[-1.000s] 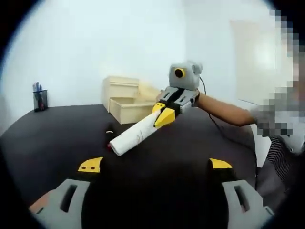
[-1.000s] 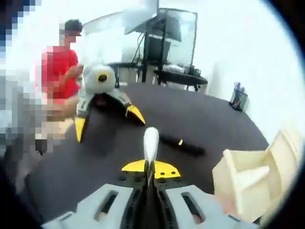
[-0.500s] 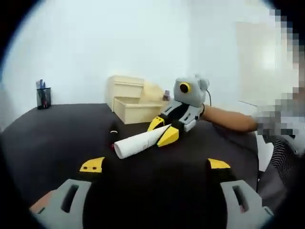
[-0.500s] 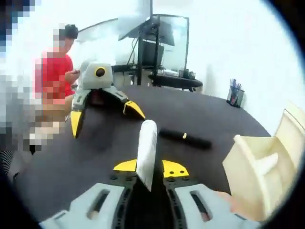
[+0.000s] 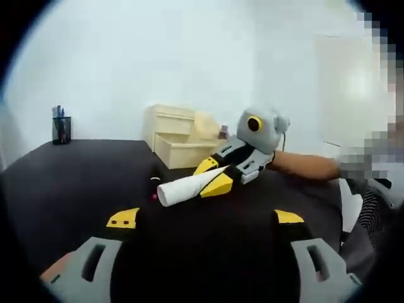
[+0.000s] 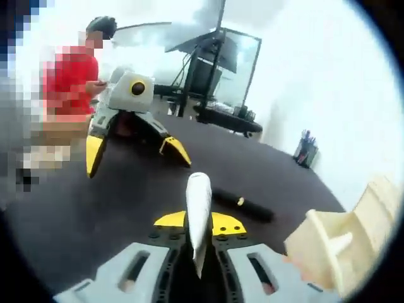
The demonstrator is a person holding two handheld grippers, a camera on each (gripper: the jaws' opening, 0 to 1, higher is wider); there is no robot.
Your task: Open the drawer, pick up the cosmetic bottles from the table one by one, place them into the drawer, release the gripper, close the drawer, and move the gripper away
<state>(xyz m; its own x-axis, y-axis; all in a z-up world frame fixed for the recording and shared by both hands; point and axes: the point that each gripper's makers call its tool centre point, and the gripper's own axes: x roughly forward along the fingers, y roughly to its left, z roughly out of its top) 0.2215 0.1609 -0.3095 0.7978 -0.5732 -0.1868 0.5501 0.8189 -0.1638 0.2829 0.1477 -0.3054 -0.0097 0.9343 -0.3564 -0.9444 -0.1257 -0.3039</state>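
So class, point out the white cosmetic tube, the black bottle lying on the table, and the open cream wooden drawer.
White cosmetic tube (image 6: 198, 208), right gripper view, mid-body.
Black bottle (image 6: 245, 206), right gripper view, middle.
Cream wooden drawer (image 5: 183, 153), left gripper view, front panel.

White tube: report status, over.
Right hand-held gripper shut on white tube. Left hand-held gripper open. Drawer open. Black bottle on table.

In the left gripper view: drawer box (image 5: 178, 136) on the table (image 5: 76, 180) at 12 o'clock, pen cup (image 5: 60, 128) far off at 10, white bottle (image 5: 189, 185) in front of the box, small dark bottle (image 5: 153, 183) just left of it.
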